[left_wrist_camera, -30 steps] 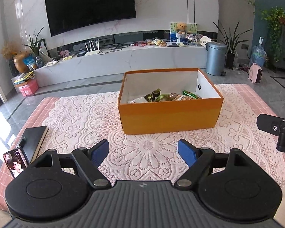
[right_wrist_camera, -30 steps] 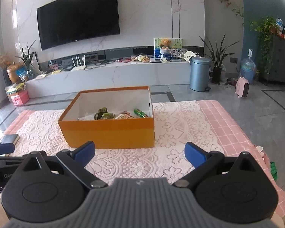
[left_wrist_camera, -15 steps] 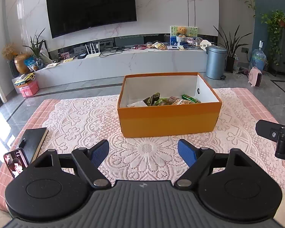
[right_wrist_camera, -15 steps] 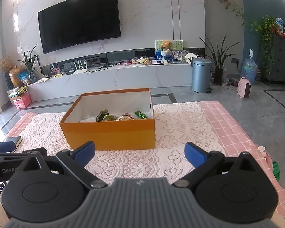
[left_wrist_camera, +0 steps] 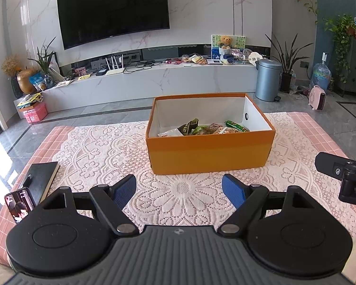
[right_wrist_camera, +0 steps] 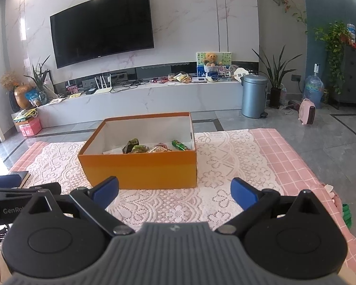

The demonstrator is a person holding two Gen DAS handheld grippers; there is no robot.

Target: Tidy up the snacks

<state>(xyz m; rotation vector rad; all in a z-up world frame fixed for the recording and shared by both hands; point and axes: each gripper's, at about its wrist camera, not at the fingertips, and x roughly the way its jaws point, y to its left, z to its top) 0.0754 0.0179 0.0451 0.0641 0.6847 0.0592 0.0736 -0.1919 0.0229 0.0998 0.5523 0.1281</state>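
An orange box (left_wrist_camera: 211,152) (right_wrist_camera: 140,172) with a white inside stands on the lace cloth. Several snack packets (left_wrist_camera: 201,129) (right_wrist_camera: 154,147) lie in it, among them a green one (left_wrist_camera: 236,126) (right_wrist_camera: 180,145). My left gripper (left_wrist_camera: 179,190) hangs open and empty over the cloth, short of the box's near wall. My right gripper (right_wrist_camera: 174,191) is open and empty too, near the box's right front corner. Each gripper shows at the edge of the other's view.
A lace cloth (left_wrist_camera: 102,147) covers a pink checked table (right_wrist_camera: 287,156). A black notebook (left_wrist_camera: 39,178) and a phone (left_wrist_camera: 19,204) lie at the left edge. Beyond the table are grey floor, a long TV bench (left_wrist_camera: 154,83) and a metal bin (left_wrist_camera: 267,79).
Both views have tilted up and drawn back slightly, so the box sits lower and a bit farther. Both grippers stay open and empty.
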